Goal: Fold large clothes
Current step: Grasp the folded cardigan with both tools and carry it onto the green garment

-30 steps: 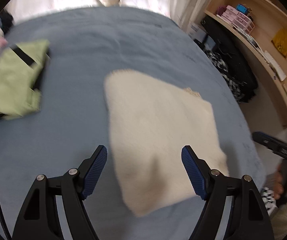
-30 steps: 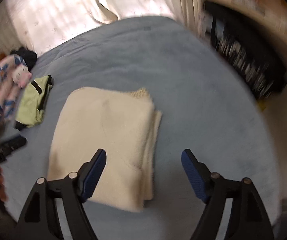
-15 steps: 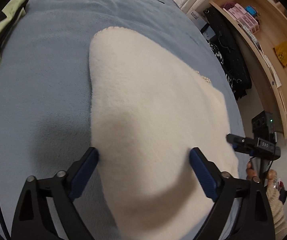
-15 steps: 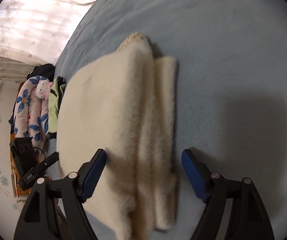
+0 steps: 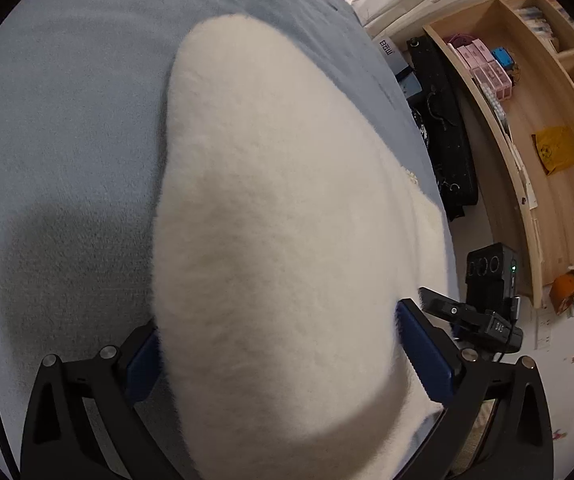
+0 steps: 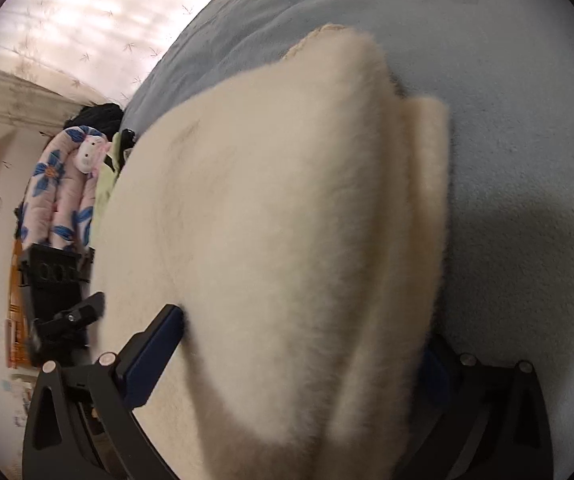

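Note:
A folded cream fleece garment (image 5: 279, 208) lies on the blue bed (image 5: 63, 120). My left gripper (image 5: 279, 344) is open, its jaws straddling the garment's near left edge, low against the bed. In the right wrist view the same garment (image 6: 287, 220) shows stacked layers along its right side. My right gripper (image 6: 299, 352) is open, its jaws straddling the near right edge; the right finger is mostly hidden behind the fleece. Each gripper shows at the edge of the other's view.
A wooden shelf unit (image 5: 527, 120) with boxes and a black bag (image 5: 443, 128) stand beyond the bed's right side. A folded green garment (image 6: 107, 184), a floral pillow (image 6: 55, 200) with a plush toy and curtains (image 6: 67, 20) lie to the left.
Both grippers have come down and forward from above the bed onto the garment's near edge, one at each side, with the fleece now between their open jaws.

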